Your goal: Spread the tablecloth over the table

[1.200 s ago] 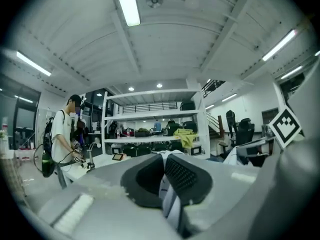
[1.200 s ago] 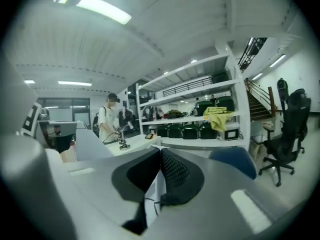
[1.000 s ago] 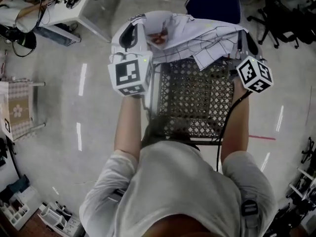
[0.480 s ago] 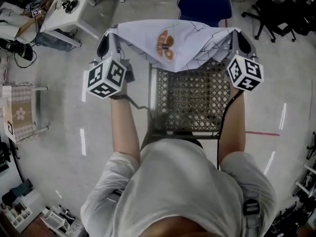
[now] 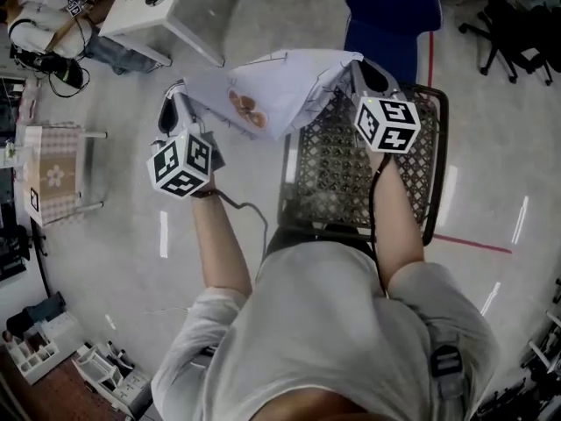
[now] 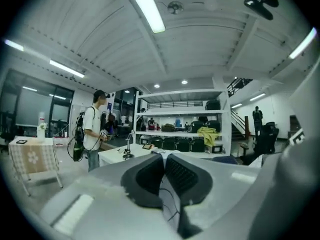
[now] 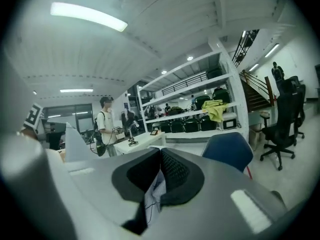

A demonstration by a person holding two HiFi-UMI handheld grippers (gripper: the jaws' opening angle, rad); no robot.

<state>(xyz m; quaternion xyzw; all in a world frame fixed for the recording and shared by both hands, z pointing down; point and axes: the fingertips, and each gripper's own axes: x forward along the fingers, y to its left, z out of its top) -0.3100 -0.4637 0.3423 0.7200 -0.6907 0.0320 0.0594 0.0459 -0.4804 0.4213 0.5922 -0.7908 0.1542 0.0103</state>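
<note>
Above the floor point(image 5: 114, 261), left gripper point(image 6: 164, 170) and right gripper point(image 7: 159, 168) pinch tablecloth point(image 5: 273, 95).

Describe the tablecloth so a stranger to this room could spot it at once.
Find the black mesh table before the person. Over its far-left corner, held between the left gripper and right gripper, hangs the tablecloth: pale fabric with thin dark lines and an orange-brown motif.

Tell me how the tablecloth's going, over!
Left gripper, right gripper: both shut on tablecloth. Cloth slack between them, not yet laid on mesh table. Blue chair just beyond table.
</note>
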